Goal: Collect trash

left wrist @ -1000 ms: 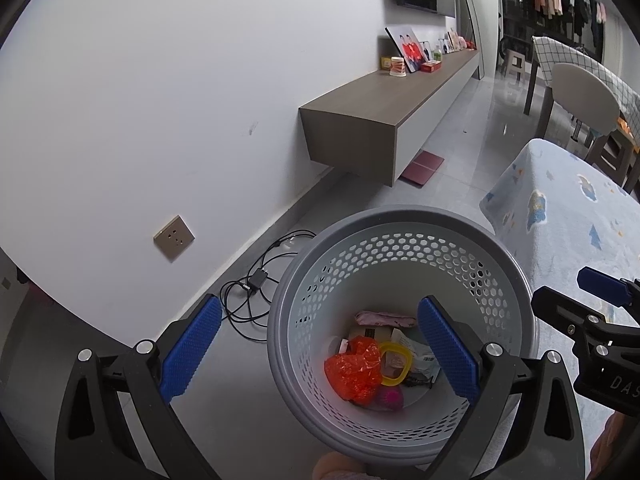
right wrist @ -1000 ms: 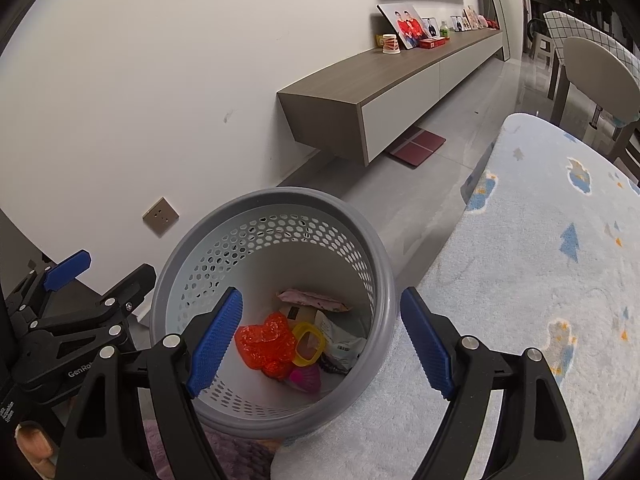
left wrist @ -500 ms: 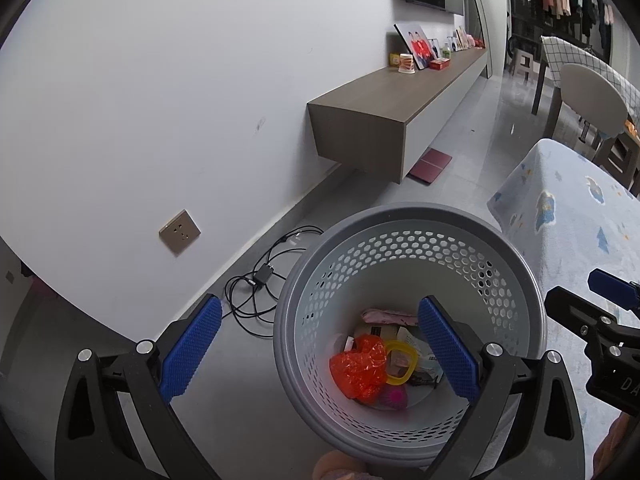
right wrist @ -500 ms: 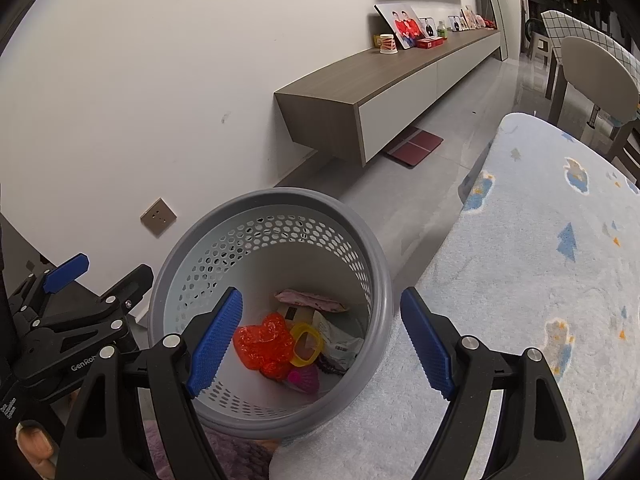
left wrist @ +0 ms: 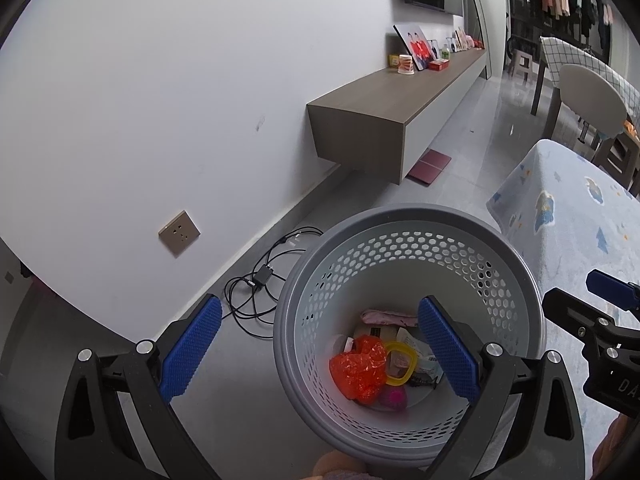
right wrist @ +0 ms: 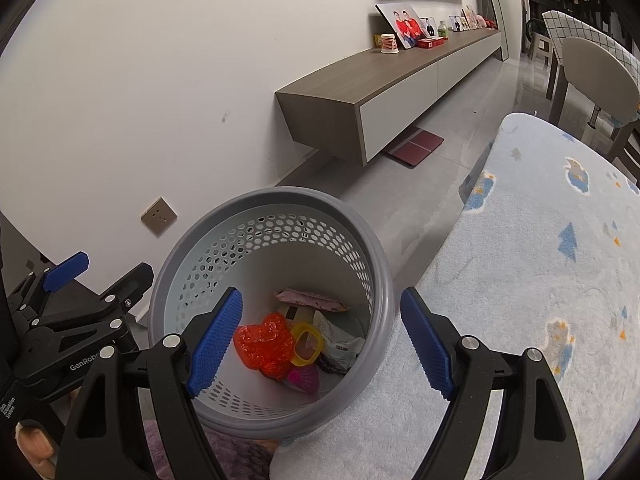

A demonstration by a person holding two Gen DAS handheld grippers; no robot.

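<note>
In the left wrist view, the wall socket [left wrist: 179, 233] sits at middle left, a little further right and lower than it was a second ago, and a tangle of black cable [left wrist: 260, 288] lies on the floor just right of it. The left gripper [left wrist: 320, 350] spreads across the bottom with its blue pads [left wrist: 191, 350] wide apart and nothing between them but air – one pad over the bare floor, the other over the basket's mouth. The grey perforated basket [left wrist: 408, 216] fills the lower centre, and the trash lies at its bottom: a crumpled red wrapper [left wrist: 358, 372], a yellow ring [left wrist: 398, 362] touching it, a pink ball [left wrist: 394, 396] just below, a pale pink packet [left wrist: 386, 317] behind (the rest is too jumbled to name). Compared with the earlier frame the whole scene has slid slightly rightward; the trash itself lies as before. In the right wrist view the basket [right wrist: 280, 194] sits lower centre beside the fluffy blue-patterned cloth [right wrist: 540, 280] at right, and the right gripper [right wrist: 322, 346] – jaws spread wide, empty – straddles the basket's right rim exactly as it did a second ago. The floating wooden cabinet [right wrist: 380, 76] runs along the wall at upper right.
</note>
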